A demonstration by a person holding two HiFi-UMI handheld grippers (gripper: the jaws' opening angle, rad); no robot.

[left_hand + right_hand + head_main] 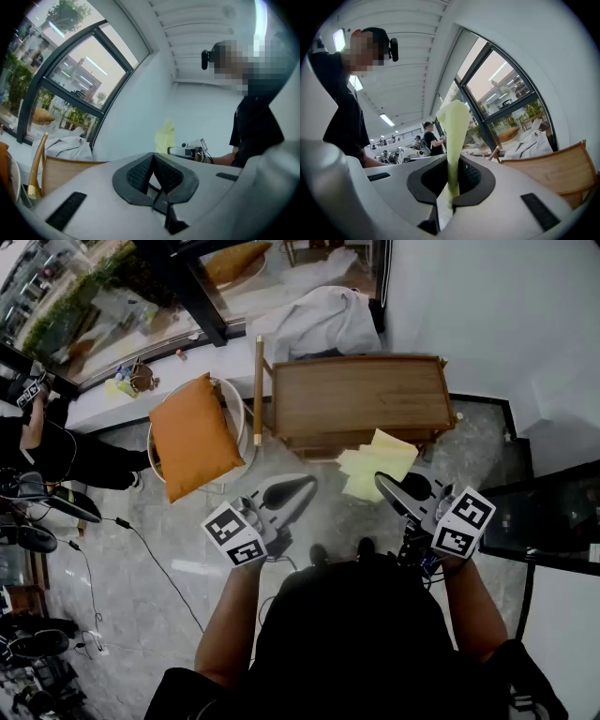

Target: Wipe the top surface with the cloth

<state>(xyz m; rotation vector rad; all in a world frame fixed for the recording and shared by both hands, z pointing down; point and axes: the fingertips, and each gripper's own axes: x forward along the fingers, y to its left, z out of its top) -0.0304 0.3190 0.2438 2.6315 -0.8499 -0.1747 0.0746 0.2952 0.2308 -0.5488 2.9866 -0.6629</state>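
The right tool [452, 166] is clamping the pale yellow cloth [454, 124]. In the right gripper view a narrow fold of the cloth is sitting pinched between the two dark pads, and the rest is rising loose above the jaws. From the head view the cloth is spreading out just beyond the tips of this tool, toward the wooden surface [361, 395]. Its far corner is overlapping the near edge of that surface, and whether it is touching the wood cannot be told. Most of the top is showing bare beyond the cloth.

The left tool [300, 486] is hanging over the stone floor with its jaws pressed together and nothing between them. It is sitting to the left of the cloth and apart from it, near the front left corner of the surface. An orange cushion [192, 439] is resting on a round seat left of the surface, and a heap of white fabric [323, 320] is lying behind it.
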